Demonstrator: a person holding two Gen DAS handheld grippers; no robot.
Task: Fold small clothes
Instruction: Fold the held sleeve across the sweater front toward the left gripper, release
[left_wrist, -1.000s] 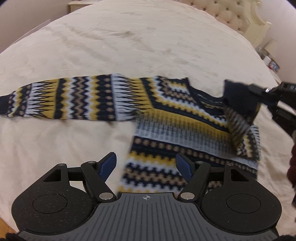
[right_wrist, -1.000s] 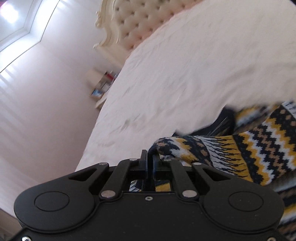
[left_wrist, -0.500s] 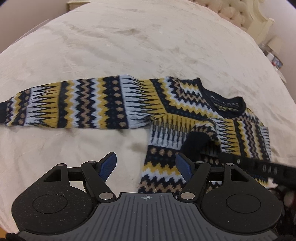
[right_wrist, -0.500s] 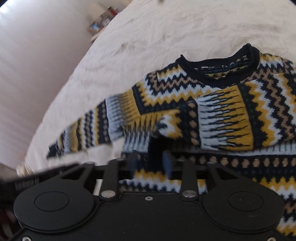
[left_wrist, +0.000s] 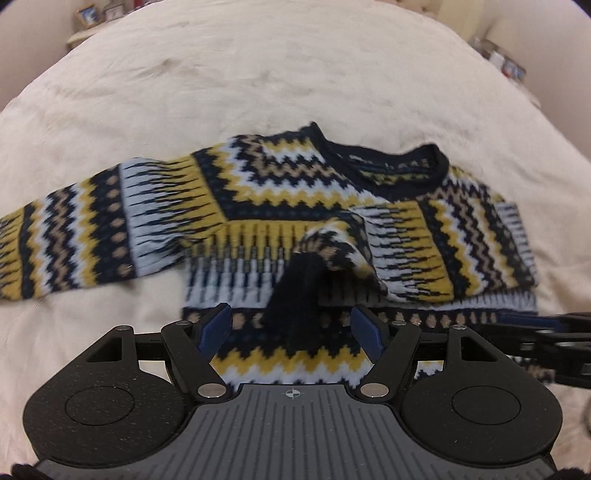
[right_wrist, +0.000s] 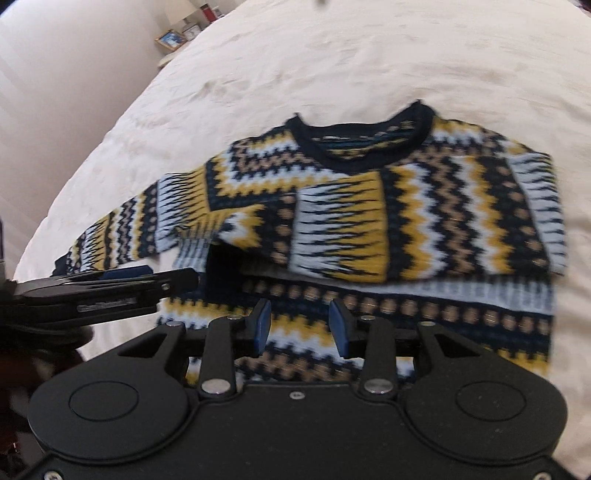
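Right wrist: right hand-held gripper (right_wrist: 300, 325) released over sweater (right_wrist: 424, 221); left hand-held gripper (left_wrist: 291, 328) released.

Wide bed w/ cream bedspread (left_wrist: 258, 74), slightly rumpled, patterned knit sweater (left_wrist: 280, 192) lying flat on it, neck facing away, one sleeve stretched out sideways, other sleeve folded across chest, approx mid-bed

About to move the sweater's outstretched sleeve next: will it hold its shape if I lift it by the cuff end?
Probably not. The sweater is soft knit; the sleeve already folded across the chest drapes and buckles, so the outstretched sleeve should sag. It looks thick, so likely grippy on the bed cover, dragging rather than sliding.
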